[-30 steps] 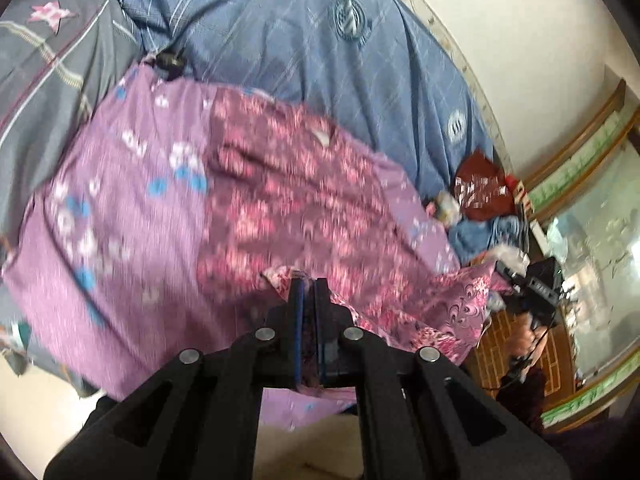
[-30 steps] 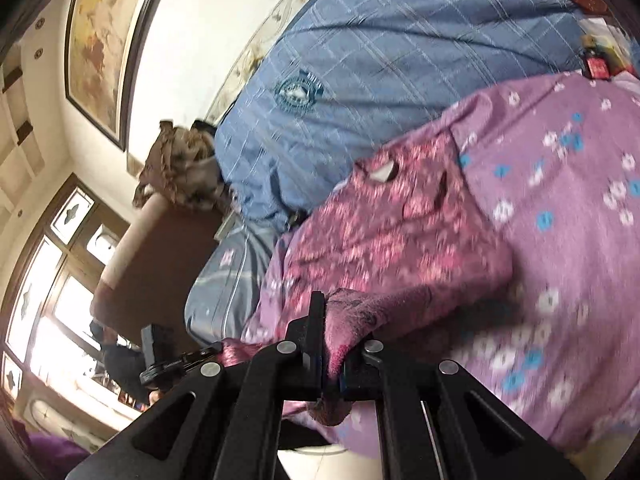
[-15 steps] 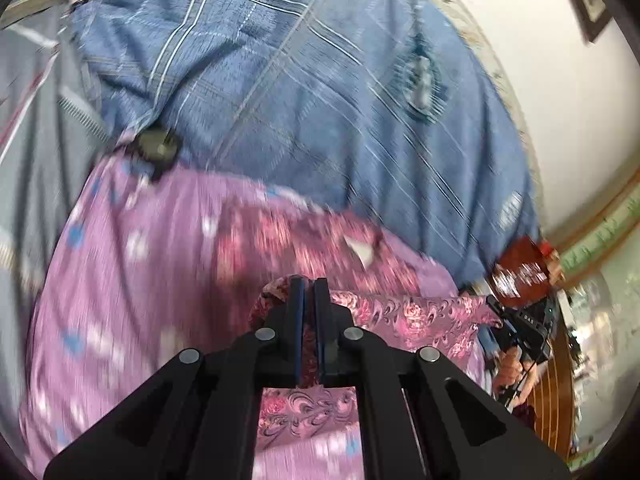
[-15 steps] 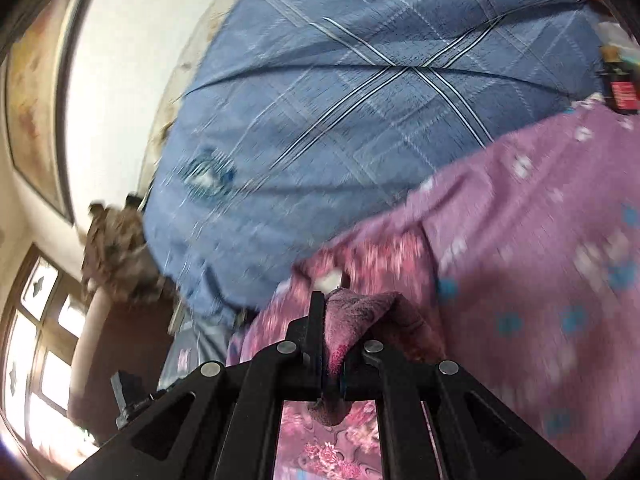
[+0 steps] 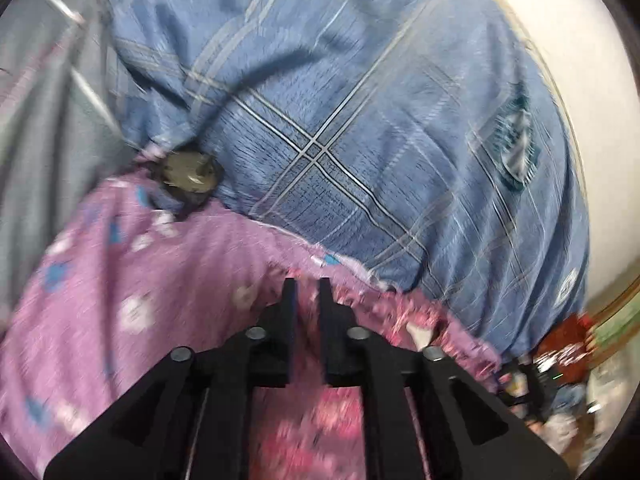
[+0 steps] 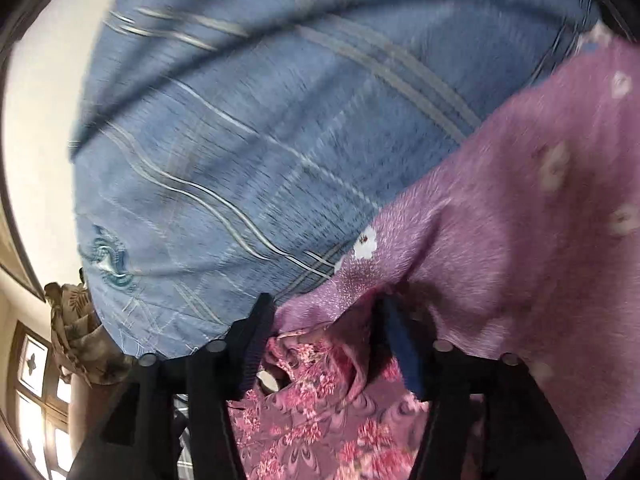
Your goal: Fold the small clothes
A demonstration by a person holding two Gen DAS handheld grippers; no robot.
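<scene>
On the bed: the dark pink floral garment (image 6: 320, 412) lies on a lilac flowered sheet (image 5: 132, 280), its upper edge brought close to where the lilac meets the blue plaid quilt (image 5: 360, 128).
Garment detail: a small pale label (image 5: 420, 334) shows near its top edge; both views are smeared, so the exact lie of the fold is hard to read.
Left gripper (image 5: 306, 292): jaws have just been opening and stand at a narrow gap, pink cloth showing below and between them, apparently not pinched.
Right gripper (image 6: 324, 320): jaws have just been opening and stand wide, the garment lying loose beneath them, nothing clamped.
Step in hand: letting go after carrying 1 edge of the garment over onto itself; likely the first fold laid.
Next move: back both tools clear without dragging the cloth, then take a fresh edge for a second fold, keeping corners matched.
Around: a dark round object (image 5: 188, 174) sits at the quilt's edge; a window (image 6: 36, 400) is far left.
</scene>
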